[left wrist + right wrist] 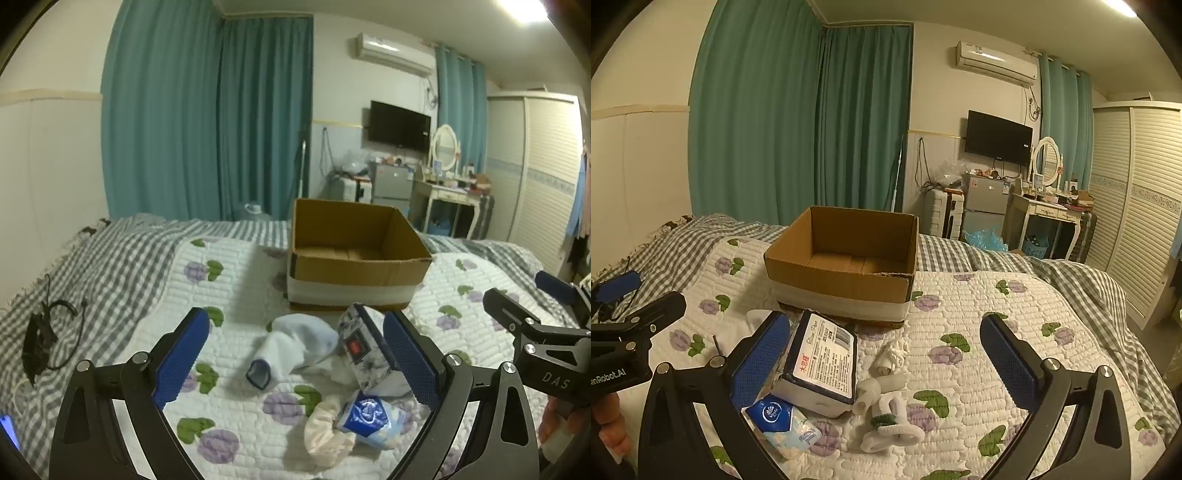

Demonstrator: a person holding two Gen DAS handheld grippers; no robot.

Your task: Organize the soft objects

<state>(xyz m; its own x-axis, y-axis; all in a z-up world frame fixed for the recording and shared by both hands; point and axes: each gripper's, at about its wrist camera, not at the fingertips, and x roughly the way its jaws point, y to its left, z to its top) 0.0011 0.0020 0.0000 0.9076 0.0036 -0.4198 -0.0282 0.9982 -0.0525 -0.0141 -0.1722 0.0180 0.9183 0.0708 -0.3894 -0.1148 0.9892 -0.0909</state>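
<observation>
An open cardboard box (354, 254) stands on the quilted bed, also in the right wrist view (846, 273); it looks empty. In front of it lie a white-and-blue sock (295, 345), a tissue pack with a floral wrap (364, 349) (822, 363), a small blue tissue packet (369, 419) (783, 424), a cream sock (325, 432) and rolled white socks (890, 421). My left gripper (295, 360) is open above the socks and packs. My right gripper (886, 363) is open over the white socks, its left pad beside the tissue pack.
A black cable and charger (40, 339) lie on the checked blanket at the left. A small rolled white sock (892, 354) lies nearer the box. The bed's right edge drops toward a wardrobe (1145, 206); a dresser and fridge stand behind.
</observation>
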